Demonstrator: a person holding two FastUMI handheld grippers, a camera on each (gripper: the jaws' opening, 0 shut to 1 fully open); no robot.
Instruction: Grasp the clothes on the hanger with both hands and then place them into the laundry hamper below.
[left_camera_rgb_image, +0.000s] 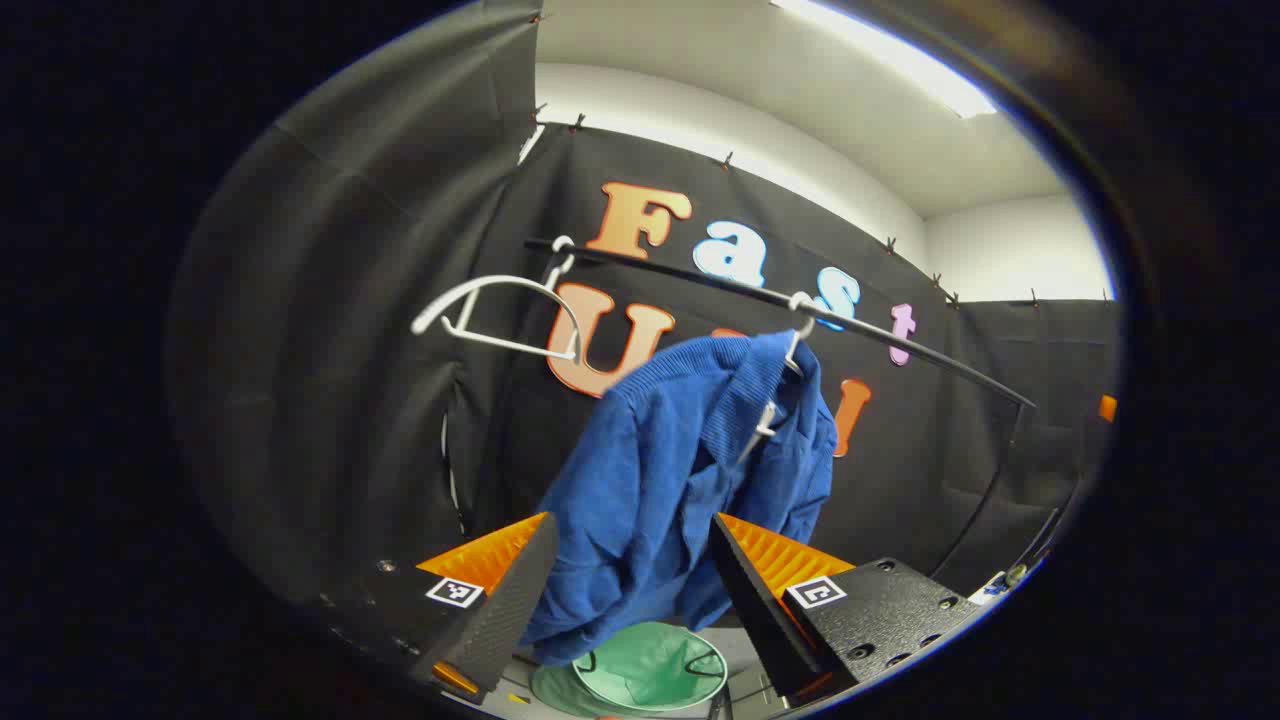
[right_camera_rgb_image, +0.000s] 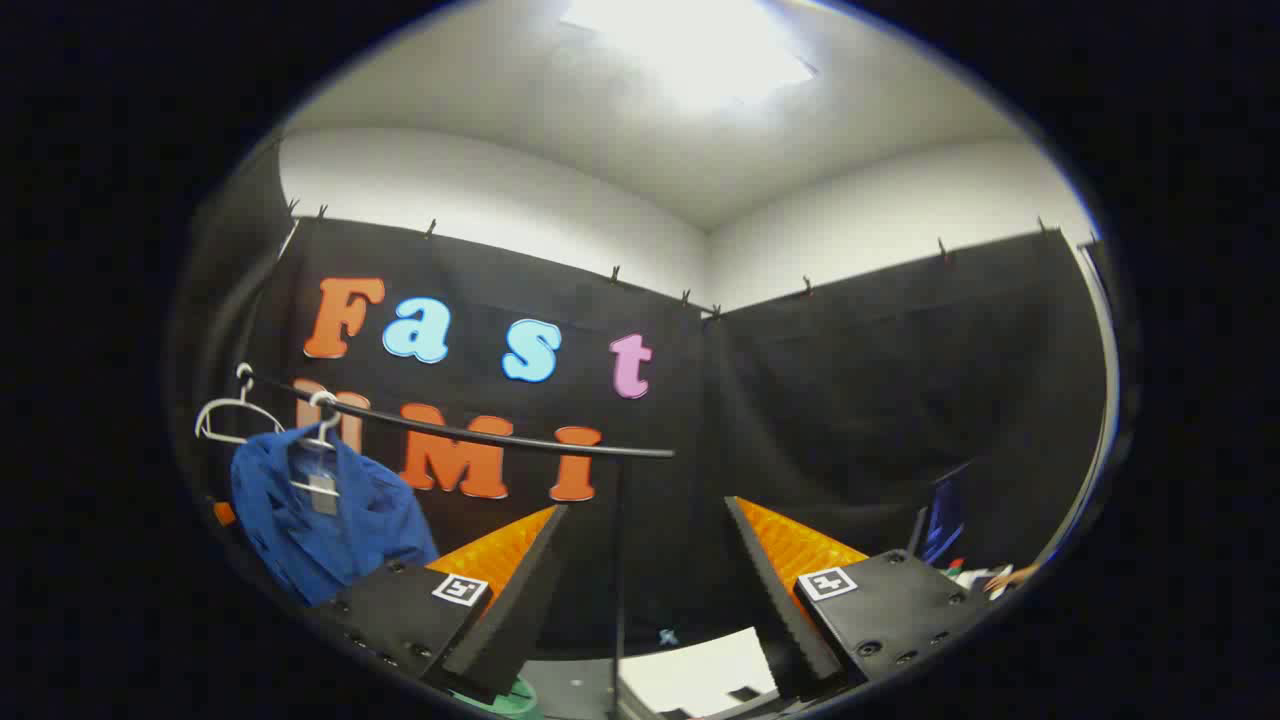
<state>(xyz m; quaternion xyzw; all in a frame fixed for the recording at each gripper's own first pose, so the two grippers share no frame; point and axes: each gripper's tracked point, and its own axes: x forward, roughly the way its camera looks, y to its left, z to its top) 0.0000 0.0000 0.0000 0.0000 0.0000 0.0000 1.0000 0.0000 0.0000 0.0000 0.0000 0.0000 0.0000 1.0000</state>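
A blue garment (left_camera_rgb_image: 670, 490) hangs from a white hanger (left_camera_rgb_image: 790, 360) on the black rail (left_camera_rgb_image: 900, 345). My left gripper (left_camera_rgb_image: 630, 590) is open, its fingers on either side of the garment's lower part without closing on it. Below sits the green laundry hamper (left_camera_rgb_image: 650, 670). In the right gripper view the blue garment (right_camera_rgb_image: 320, 525) hangs at the far left on the rail (right_camera_rgb_image: 480, 432), and my right gripper (right_camera_rgb_image: 645, 590) stands open to the right of it with nothing between its fingers.
An empty white hanger (left_camera_rgb_image: 500, 310) hangs on the rail left of the garment, seen as a white hanger (right_camera_rgb_image: 225, 410) in the right gripper view. The rail's upright post (right_camera_rgb_image: 620, 560) stands between the right gripper's fingers. Black cloth walls enclose the booth.
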